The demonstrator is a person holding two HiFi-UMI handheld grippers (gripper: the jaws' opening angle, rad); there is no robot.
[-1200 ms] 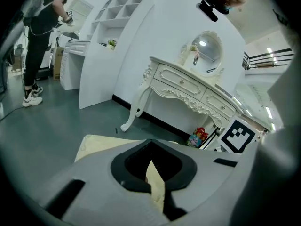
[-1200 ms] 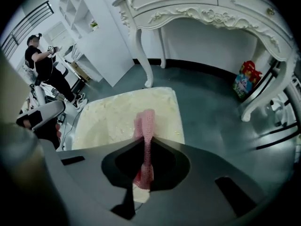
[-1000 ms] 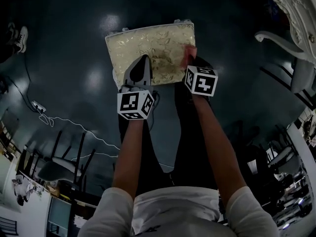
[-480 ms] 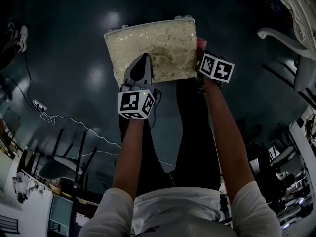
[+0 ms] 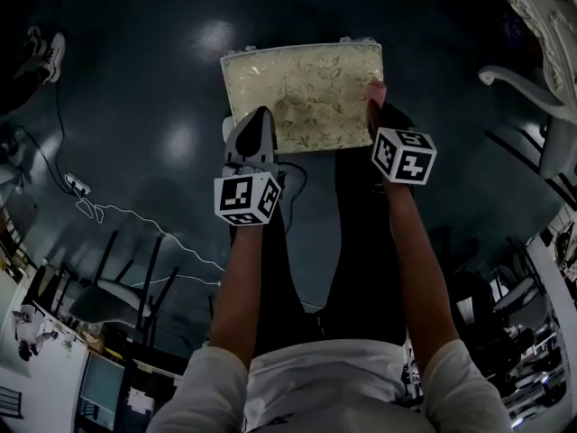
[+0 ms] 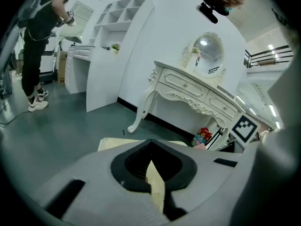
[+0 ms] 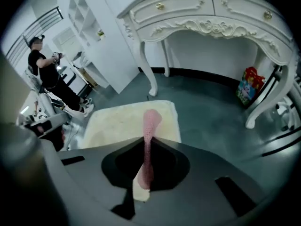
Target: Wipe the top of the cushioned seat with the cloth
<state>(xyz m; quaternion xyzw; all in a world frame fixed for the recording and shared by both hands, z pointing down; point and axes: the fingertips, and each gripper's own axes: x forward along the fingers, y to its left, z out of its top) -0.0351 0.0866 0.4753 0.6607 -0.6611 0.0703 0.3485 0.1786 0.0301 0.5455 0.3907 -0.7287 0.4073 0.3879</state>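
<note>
R gripper (image 7: 146, 147): jaws clamped on the pink cloth (image 7: 151, 119), which runs fwd thru them edge-on. Its free end lies over the cushioned seat (image 7: 117, 121) at centre frame, near the seat's right edge. L gripper (image 6: 149, 160): jaws drawn almost together, only a thin cream sliver of seat showing between. In head view it sits at the seat's near-left corner, prob. bracing it.

To wipe well: tip R gripper down so the cloth lies flat on the fabric w/ light pressure. Then run overlapping passes toward the left edge, L gripper steadying the seat.

Hard to tell: whether the cloth actually touches the seat, and whether L jaws pinch fabric or just rest on it. Head view v. dark; seat's legs hidden. White dressing table (image 7: 202, 13) cut off at top of frame.
</note>
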